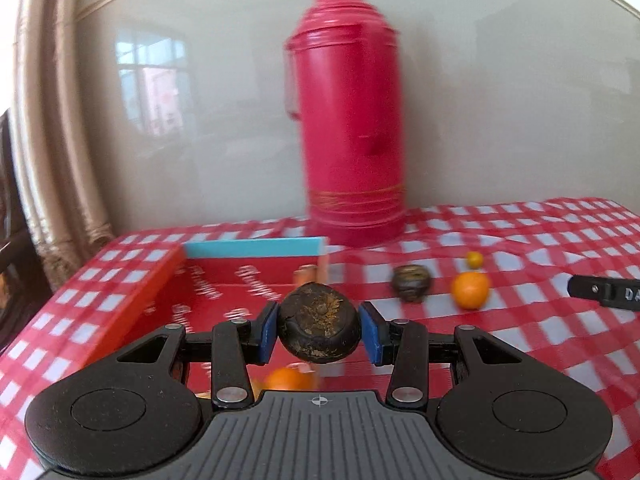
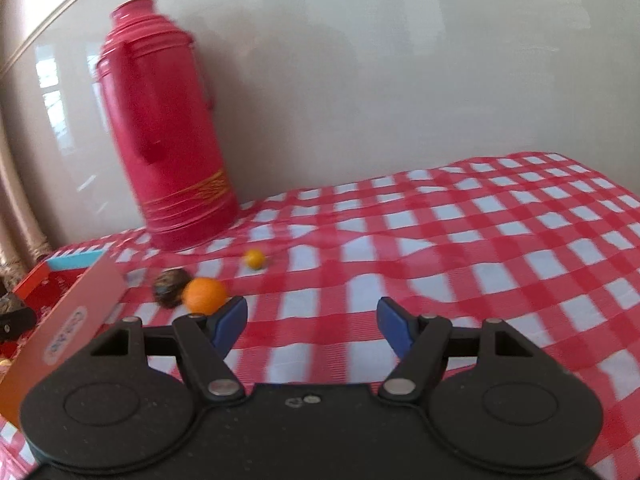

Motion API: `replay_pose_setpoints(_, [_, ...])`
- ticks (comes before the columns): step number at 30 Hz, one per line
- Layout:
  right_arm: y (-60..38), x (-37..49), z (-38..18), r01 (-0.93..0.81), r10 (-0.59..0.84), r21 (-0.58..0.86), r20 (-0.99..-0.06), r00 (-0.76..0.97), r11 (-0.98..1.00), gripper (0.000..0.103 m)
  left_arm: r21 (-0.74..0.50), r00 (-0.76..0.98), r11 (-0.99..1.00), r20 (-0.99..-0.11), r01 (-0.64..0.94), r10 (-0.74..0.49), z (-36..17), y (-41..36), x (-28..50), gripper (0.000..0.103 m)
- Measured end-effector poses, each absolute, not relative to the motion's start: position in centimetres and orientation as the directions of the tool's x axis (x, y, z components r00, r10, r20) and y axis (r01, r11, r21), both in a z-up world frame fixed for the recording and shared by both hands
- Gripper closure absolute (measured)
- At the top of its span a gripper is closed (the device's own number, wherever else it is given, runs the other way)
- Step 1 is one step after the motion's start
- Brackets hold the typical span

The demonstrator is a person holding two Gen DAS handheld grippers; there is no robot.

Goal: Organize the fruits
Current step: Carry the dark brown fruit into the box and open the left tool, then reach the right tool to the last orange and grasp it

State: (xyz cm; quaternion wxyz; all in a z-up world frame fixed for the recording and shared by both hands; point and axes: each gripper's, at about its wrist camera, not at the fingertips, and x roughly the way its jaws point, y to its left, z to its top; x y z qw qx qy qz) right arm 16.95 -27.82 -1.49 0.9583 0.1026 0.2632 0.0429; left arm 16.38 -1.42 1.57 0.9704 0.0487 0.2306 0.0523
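- Left wrist view: the left gripper [image 1: 319, 330], low in the frame's centre, holds a dark fruit [image 1: 319, 330] between its blue pads [image 1: 267, 334], which press against the fruit on both sides.
- The held fruit hangs above an open red box [image 1: 224, 292] with a blue far wall, lying at centre left on the checked cloth [image 1: 520, 340].
- An orange in the box [image 1: 290, 378] peeks out just below the held fruit, partly hidden by the gripper body.
- Right of centre, on the cloth outside the box, sit a second dark fruit [image 1: 411, 283], an orange [image 1: 471, 290] just beside it, and a small yellow fruit [image 1: 475, 259] a little farther back.
- A tall red thermos [image 1: 348, 112] stands upright at the cloth's far edge against a beige wall [image 1: 200, 120], upper centre.
- A black gripper part juts in at the right edge.
- Right wrist view: the right gripper [image 2: 312, 322], low centre, stands wide open with nothing between its fingers, only cloth [image 2: 480, 240] beneath.
- At centre left, the orange [image 2: 204, 295] lies just past the left fingertip, touching the second dark fruit [image 2: 170, 283]; the small yellow fruit [image 2: 255, 259] sits apart behind them.
- The box [image 2: 76, 320] fills the lower left; the thermos [image 2: 168, 120] rises at upper left.
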Motion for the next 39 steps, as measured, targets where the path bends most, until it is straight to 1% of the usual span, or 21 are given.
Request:
replay_pose_setpoints(10, [-23.0, 17.5, -1.5, -0.114, 0.195, 0.188, -0.497, 0.846, 0.975, 0.038, 0.078, 0.867, 0.975, -0.446, -0.21, 0.223, 0.9, 5.2, 16.2, 0.06])
replay_pose_setpoints(13, [-22.5, 17.6, -1.5, -0.123, 0.2, 0.184, -0.497, 0.844, 0.975, 0.038, 0.067, 0.861, 0.971, -0.453, -0.228, 0.233, 0.4, 6.0, 16.5, 0.058])
replay_pose_setpoints(14, [-22.3, 17.7, -1.5, -0.125, 0.201, 0.182, -0.497, 0.844, 0.975, 0.038, 0.065, 0.858, 0.97, -0.454, -0.236, 0.239, 0.3, 6.1, 16.5, 0.034])
replay_pose_setpoints(15, [-22.2, 17.7, -1.5, -0.127, 0.203, 0.182, -0.498, 0.843, 0.975, 0.038, 0.063, 0.862, 0.968, -0.443, -0.244, 0.246, 0.4, 6.0, 16.3, 0.006])
replay_pose_setpoints(16, [-22.1, 17.7, -1.6, -0.128, 0.203, 0.181, -0.499, 0.842, 0.975, 0.038, 0.063, 0.875, 0.965, -0.409, -0.254, 0.257, 0.6, 6.0, 15.9, 0.001])
replay_pose_setpoints(17, [-22.1, 17.7, -1.6, -0.131, 0.205, 0.18, -0.499, 0.842, 0.975, 0.038, 0.069, 0.884, 0.963, -0.382, -0.261, 0.267, 0.8, 5.8, 15.5, 0.0])
replay_pose_setpoints(18, [-22.1, 17.7, -1.6, -0.133, 0.206, 0.179, -0.499, 0.841, 0.975, 0.038, 0.074, 0.887, 0.963, -0.376, -0.26, 0.268, 1.0, 5.7, 15.4, 0.0])
replay_pose_setpoints(23, [-22.2, 17.7, -1.7, -0.135, 0.206, 0.174, -0.502, 0.84, 0.976, 0.038, 0.081, 0.88, 0.964, -0.395, -0.254, 0.265, 0.8, 5.6, 15.7, 0.0])
replay_pose_setpoints(39, [-22.1, 17.8, -1.5, -0.135, 0.194, 0.152, -0.494, 0.847, 0.979, 0.038, 0.087, 0.881, 0.965, -0.395, -0.247, 0.261, 0.6, 5.3, 15.5, 0.0])
